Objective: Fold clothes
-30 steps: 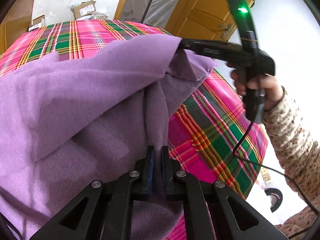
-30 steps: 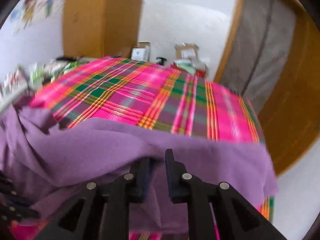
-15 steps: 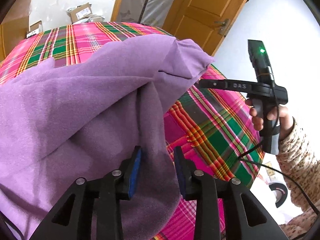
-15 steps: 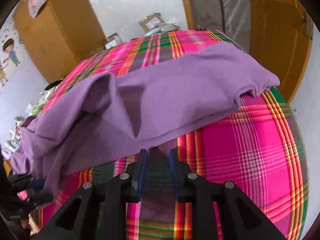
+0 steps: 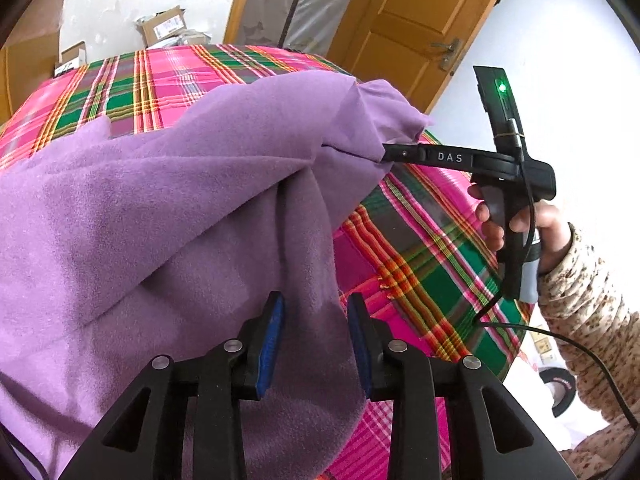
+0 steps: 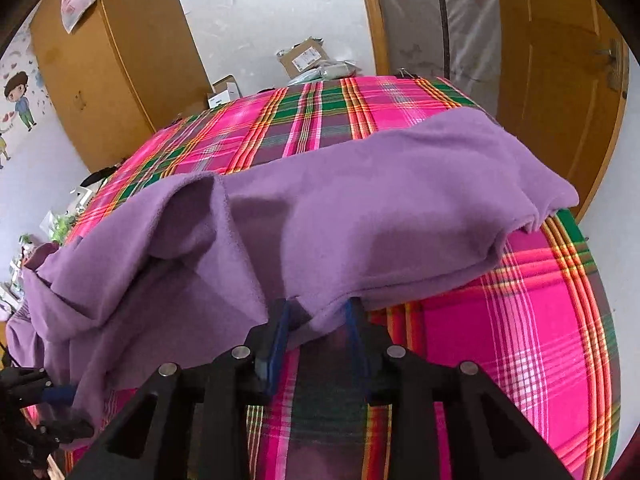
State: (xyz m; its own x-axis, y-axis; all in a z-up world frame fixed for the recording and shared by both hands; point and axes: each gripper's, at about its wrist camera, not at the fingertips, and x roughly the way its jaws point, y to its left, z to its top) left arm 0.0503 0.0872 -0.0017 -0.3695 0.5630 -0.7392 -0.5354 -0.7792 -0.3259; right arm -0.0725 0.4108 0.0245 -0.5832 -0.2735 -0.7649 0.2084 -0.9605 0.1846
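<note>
My left gripper [image 5: 316, 320] fingers apart over purple fleece garment [image 5: 168, 216], nothing pinched. My right gripper [image 6: 318, 322] fingers spread, hem between them. Garment bunched at frame centre on plaid-covered worktop [image 6: 540, 320]. Risk: slack hem slips out, layers bunch, fold skews.

The soft fleece garment [image 6: 380, 216] was plain purple. The checked cloth on the desk [image 6: 540, 320] was pink with green, orange and yellow stripes. The knitted sleeve [image 5: 588, 312] was beige with brown speckles.
</note>
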